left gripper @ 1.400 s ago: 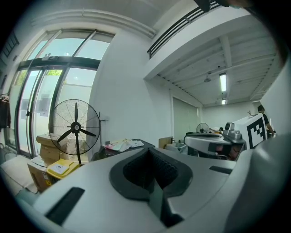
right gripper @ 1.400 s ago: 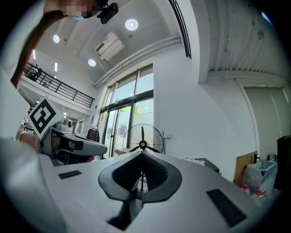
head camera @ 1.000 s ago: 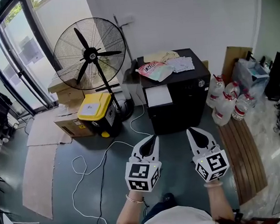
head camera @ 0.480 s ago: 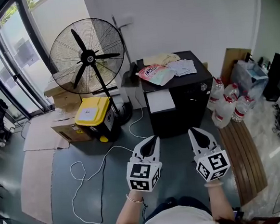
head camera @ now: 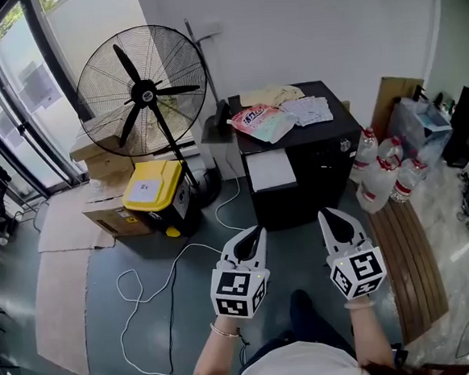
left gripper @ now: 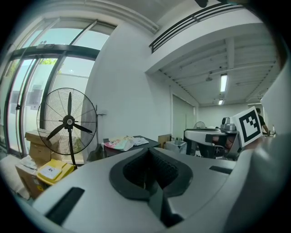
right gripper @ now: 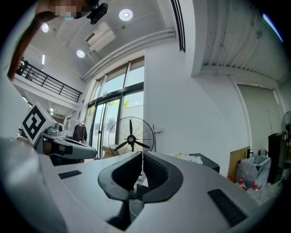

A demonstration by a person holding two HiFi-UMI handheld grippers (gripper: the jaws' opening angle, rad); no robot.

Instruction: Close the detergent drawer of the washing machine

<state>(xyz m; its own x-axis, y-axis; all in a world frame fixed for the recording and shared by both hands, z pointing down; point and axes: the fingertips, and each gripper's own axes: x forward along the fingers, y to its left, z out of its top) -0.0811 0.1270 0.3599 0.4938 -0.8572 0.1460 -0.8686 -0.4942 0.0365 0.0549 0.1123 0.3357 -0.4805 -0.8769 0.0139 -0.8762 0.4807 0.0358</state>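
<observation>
Detergent drawer [head camera: 269, 170]: white, upper left of the black washing machine's [head camera: 317, 156] front; looks pulled out.
Machine top: pink-green pouch [head camera: 260, 121] and papers [head camera: 305, 109]; print too small to read.
Yellow-lidded bin [head camera: 155, 187]: lid shut, white label unreadable.
Water jugs [head camera: 383, 175]: clustered right of the machine.
Left gripper [head camera: 257, 233]: jaws together, nothing held.
Right gripper [head camera: 326, 215]: jaws together, nothing held; both short of the drawer.

Black for the washing machine [head camera: 318, 176] at upper centre, white on its front panel [head camera: 269, 170]. Pink and mint on the packet [head camera: 260, 121] atop it. Yellow lid [head camera: 155, 183] at left (over a black bin [head camera: 176, 213]). Pale grey with black-and-white square markers on the left hand-held gripper [head camera: 258, 232] and the right hand-held gripper [head camera: 325, 214]. Dull blue-grey floor [head camera: 102, 250].
</observation>
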